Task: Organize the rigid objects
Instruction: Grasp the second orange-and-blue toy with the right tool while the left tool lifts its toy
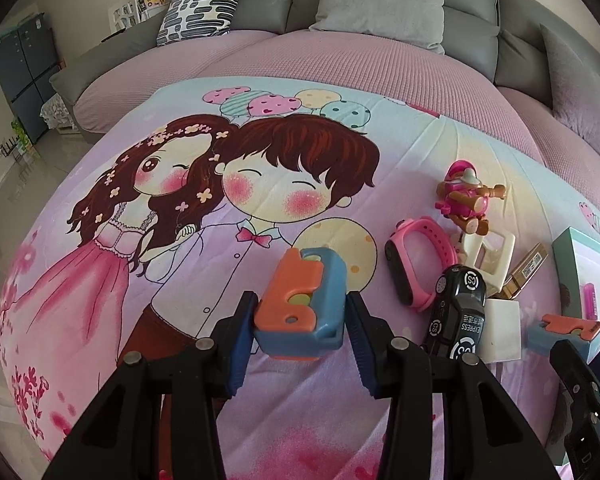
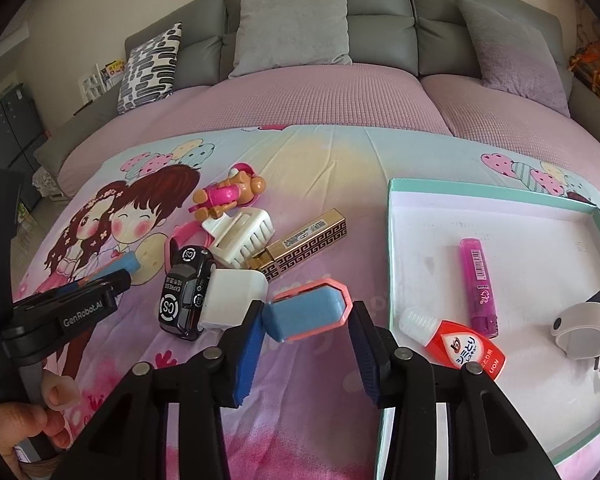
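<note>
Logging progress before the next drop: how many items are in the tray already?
3 in the tray: a pink highlighter in the middle, a red bottle by the left wall, a white plug at the right. The right claw hides the tray's near corner.

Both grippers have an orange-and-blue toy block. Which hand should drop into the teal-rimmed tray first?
Right. The right gripper, with its orange-and-blue toy block, sits beside the teal-rimmed white tray; the left gripper is farther, beyond the black toy car.
</note>
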The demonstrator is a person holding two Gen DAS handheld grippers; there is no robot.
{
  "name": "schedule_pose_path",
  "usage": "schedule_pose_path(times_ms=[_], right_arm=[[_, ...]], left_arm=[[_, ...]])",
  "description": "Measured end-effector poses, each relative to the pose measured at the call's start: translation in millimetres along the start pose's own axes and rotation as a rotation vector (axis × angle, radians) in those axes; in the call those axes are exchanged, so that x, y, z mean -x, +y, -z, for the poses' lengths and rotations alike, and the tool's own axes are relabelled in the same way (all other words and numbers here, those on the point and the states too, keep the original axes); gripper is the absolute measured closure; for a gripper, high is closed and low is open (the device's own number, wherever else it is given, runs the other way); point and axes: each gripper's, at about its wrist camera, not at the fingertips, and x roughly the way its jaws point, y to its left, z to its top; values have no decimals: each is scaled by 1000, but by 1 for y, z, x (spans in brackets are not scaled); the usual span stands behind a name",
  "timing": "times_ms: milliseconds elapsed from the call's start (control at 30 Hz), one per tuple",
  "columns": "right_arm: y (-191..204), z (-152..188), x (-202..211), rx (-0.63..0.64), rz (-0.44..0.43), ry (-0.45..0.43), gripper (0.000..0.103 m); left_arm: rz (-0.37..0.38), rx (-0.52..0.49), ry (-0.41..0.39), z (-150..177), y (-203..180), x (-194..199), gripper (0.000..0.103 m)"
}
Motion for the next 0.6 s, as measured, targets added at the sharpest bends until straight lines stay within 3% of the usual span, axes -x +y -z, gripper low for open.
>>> schedule_pose_path(times_ms=[100,167,367,600], right_arm=[[-1,-2,3,-5,-7,-12,63],[0,-3,5,-2,-8,-25,81],[-1,-2,5,4,-9,-24,81],[0,0,0,20,18,-19,81]], left_arm=[[5,1,-18,-2,1,7,58],[10,0,-29,-3,0,11,59],[16,-13,-32,-4,-3,14,66],[8,-19,-27,-4,-6,13,66]])
